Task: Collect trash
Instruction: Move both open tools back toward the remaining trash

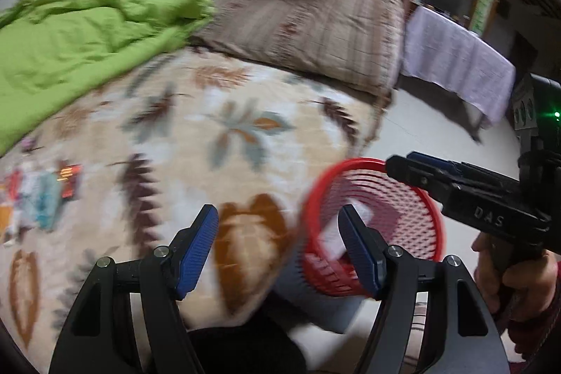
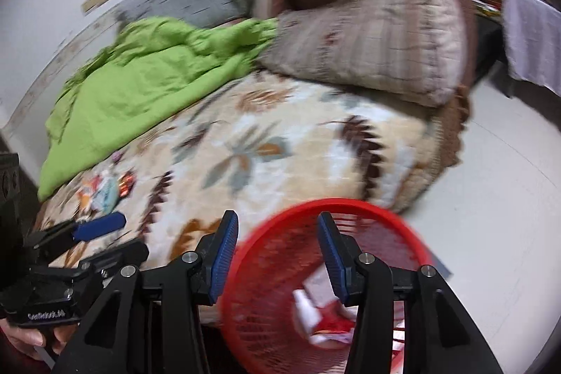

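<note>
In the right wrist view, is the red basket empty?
No. Through the open top of the red basket, white and red wrappers lie at its bottom.

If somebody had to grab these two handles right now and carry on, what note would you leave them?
Left gripper: open, nothing between its fingers, over the near edge of the bed.
Right gripper: open, empty, above the red basket.
The basket stands on the floor by the corner of the bed; some white and red wrappers already lie in it.
Left to do: a small heap of colourful wrappers is on the leaf-pattern blanket, below the green quilt, on the left gripper's side. Pick those up and drop them in the basket.
</note>
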`<state>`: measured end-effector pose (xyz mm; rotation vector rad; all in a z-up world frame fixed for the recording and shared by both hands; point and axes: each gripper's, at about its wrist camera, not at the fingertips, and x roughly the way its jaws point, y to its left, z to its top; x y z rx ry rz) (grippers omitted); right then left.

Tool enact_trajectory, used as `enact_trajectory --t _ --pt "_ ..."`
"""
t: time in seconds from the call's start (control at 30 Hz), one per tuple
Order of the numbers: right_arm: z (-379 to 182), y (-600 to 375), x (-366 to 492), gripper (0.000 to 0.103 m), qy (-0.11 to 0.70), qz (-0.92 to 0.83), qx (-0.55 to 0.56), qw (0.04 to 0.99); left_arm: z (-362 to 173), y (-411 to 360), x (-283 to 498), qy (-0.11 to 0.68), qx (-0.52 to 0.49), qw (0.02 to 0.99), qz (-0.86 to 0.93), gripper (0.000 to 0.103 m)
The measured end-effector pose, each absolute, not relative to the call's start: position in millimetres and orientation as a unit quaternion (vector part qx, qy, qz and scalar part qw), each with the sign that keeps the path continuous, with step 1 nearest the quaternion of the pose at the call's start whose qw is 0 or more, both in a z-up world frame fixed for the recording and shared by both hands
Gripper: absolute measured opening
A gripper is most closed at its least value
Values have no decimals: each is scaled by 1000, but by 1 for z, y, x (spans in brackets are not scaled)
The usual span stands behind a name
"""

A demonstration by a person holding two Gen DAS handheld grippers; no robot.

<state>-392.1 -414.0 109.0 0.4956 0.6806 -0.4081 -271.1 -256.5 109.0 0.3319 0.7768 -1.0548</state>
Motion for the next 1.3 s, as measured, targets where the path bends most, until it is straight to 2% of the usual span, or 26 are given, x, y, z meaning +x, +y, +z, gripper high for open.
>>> enact_trajectory --t 0.43,0.73,1.03,1.1,1.17,1.27,1.3 --pt "97 -324 -290 59 372 -60 172 910 95 -139 -117 403 84 849 -332 71" --pt "92 -314 -260 61 378 -40 162 911 50 -147 -36 451 75 821 -343 71" --pt "81 -324 -246 62 394 -48 167 903 23 -172 -1 443 92 829 -329 71" --pt "81 -325 -240 62 394 -46 170 902 23 -169 2 441 84 835 -318 61" --pt "82 -324 -235 62 396 -39 173 901 24 -163 4 442 76 840 -306 43" --pt "84 -319 -220 62 396 -18 175 901 30 -151 -1 442 58 842 -303 31" --pt "85 -316 -213 62 395 -12 171 902 33 -148 -4 440 58 845 -299 30"
